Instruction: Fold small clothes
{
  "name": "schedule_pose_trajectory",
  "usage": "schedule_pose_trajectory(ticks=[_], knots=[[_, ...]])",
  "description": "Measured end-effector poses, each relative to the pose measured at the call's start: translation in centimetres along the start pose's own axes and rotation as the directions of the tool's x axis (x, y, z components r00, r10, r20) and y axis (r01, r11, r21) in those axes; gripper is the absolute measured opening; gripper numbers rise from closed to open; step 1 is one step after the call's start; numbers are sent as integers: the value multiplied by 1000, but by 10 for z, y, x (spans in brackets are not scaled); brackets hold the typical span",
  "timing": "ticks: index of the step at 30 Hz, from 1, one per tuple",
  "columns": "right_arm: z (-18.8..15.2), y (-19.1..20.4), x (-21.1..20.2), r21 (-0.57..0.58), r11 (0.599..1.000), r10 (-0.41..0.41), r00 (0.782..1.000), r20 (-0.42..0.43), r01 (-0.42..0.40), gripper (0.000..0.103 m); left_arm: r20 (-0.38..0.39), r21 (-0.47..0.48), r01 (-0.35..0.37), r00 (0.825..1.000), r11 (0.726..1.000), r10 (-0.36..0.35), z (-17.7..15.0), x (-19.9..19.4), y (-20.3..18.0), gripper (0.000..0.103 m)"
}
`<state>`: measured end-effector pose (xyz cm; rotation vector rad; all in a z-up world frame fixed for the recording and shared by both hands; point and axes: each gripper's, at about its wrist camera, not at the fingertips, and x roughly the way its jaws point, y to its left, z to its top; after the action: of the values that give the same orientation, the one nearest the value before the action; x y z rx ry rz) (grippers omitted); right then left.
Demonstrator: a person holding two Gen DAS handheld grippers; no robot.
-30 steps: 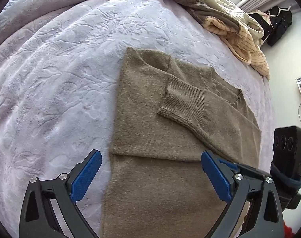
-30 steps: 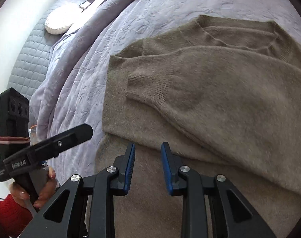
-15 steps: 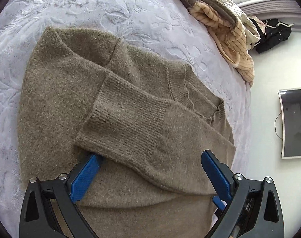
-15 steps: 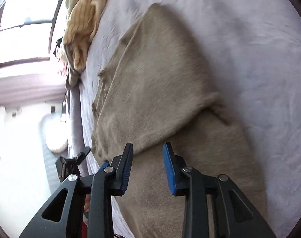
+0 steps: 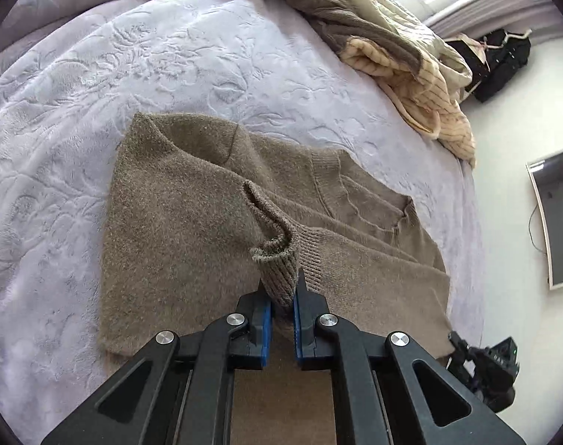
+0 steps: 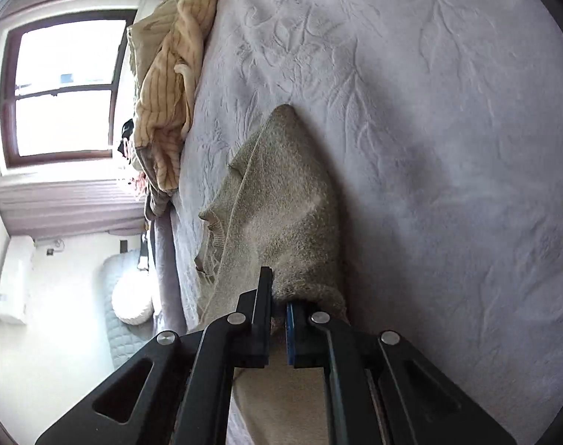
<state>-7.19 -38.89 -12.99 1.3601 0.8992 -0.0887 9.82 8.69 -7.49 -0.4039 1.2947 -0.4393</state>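
Observation:
An olive-brown knit sweater (image 5: 177, 215) lies on the lilac bedspread (image 5: 95, 74), body partly folded and one sleeve laid across it. My left gripper (image 5: 280, 289) is shut on that sleeve's ribbed cuff (image 5: 277, 263), which bunches up between the blue pads. In the right wrist view, which is rolled sideways, my right gripper (image 6: 279, 296) is shut on a fold at the sweater's (image 6: 281, 200) edge. The right gripper's body (image 5: 493, 367) shows at the left wrist view's lower right, beside the sweater's corner.
A heap of beige striped and olive clothes (image 5: 392, 48) lies at the bed's far edge, by the window (image 6: 62, 89). A dark screen (image 5: 556, 215) hangs on the white wall. A white cushion (image 6: 133, 300) sits on a quilted grey seat off the bed.
My left gripper's wide jaws have shut on the sleeve cuff, lifting and bunching it. My right gripper rolled sideways, swung to the sweater's edge and shut on a fold there.

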Motion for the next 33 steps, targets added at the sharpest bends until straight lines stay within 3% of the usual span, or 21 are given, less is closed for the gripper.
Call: schedule_pose_trajectory(ticks=[5,8,14,18,21,24,25,28,31,33], knots=[[2,-9,23,-130,982,-147,986,-73,137,6,-63,-3,-53,997,999,53,-16,25,18,10],[0,-20,20,-138,982,-142,987,-76,131,6,-58,-46,-24,998,999,22,-17,18,30,14],[-7,-17,8,-128,979,-170,982,-87,158,9,-39,5,-186,982,983,186,-11,-14,44,16],[-23,-7,-3,-154,977,-167,980,-109,150,11,-36,43,-173,984,984,175,-6,-22,47,16],[-46,4,5,-144,987,-97,979,-181,71,12,-44,77,-142,988,987,146,-2,-15,41,84],[-82,23,37,-135,991,-24,959,-284,-15,30,-49,125,-104,993,987,111,0,-7,32,84],[-94,31,53,-131,990,3,949,-315,-47,42,-70,119,-81,994,990,89,1,-3,31,84],[-124,52,105,-84,989,85,923,-375,-125,45,-130,91,-20,991,996,32,3,9,30,84],[-136,58,144,-27,995,85,939,-333,-100,45,-191,59,29,981,998,-17,6,19,32,82],[-137,57,155,29,992,123,935,-331,-120,45,-241,-5,94,966,996,-93,11,20,34,69]])
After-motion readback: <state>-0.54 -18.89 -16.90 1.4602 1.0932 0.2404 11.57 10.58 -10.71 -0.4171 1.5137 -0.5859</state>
